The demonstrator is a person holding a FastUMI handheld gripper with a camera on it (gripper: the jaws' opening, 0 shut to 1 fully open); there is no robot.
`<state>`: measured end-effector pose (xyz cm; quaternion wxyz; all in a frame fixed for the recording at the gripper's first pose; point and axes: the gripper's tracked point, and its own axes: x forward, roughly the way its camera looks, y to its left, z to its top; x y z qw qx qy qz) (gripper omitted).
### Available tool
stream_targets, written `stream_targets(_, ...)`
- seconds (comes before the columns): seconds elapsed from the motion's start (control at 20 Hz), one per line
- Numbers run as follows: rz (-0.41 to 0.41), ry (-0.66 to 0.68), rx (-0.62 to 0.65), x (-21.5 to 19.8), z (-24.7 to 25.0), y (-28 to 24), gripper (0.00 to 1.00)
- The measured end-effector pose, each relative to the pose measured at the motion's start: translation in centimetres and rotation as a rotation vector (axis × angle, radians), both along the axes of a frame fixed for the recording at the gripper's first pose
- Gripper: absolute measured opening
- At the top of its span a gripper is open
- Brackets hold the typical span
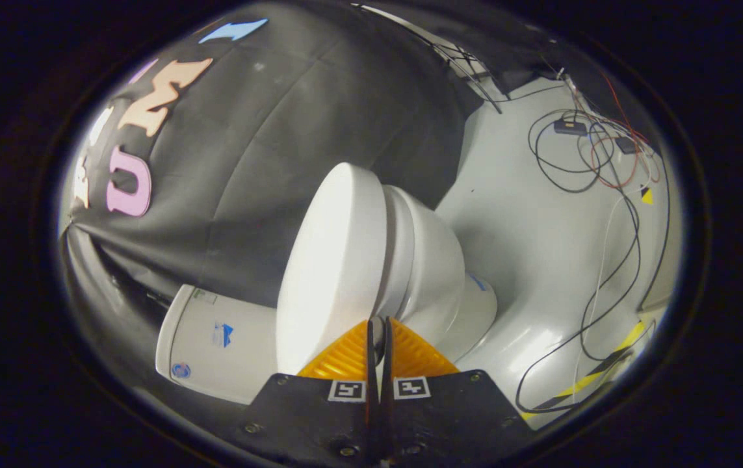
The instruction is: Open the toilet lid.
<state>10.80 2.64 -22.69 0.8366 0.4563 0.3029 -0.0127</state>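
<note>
Gripper [378,323] seemingly pinching toilet lid [329,266]

Black cloth wall [293,130], pale floor [527,240], tangled cables [595,156] — black, red, white — striped tape [605,370]

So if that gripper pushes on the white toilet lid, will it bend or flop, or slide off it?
The toilet lid looks like one thick moulded shell, so it probably stays stiff and swings as a whole. Its glossy, rounded surface suggests the fingers could slip. The gripper is nearly closed at the lid's rim, gripping little if anything, so a push seems likelier than a firm hold.
</note>
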Motion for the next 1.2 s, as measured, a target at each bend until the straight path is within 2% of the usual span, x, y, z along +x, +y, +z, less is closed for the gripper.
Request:
stream_targets(0.2,0.005,-0.042,0.011,0.0,0.7,-0.3,0.01)
stream_targets(0.55,0.021,-0.088,-0.065,0.1,2.0,-0.3,0.01)
stream_targets(0.7,0.047,-0.112,-0.135,0.1,3.0,-0.5,0.01)
stream_targets(0.95,0.102,-0.174,-0.337,0.0,5.7,0.2,0.01)
stream_targets(1.2,0.118,-0.222,-0.385,-0.3,6.7,0.1,0.01)
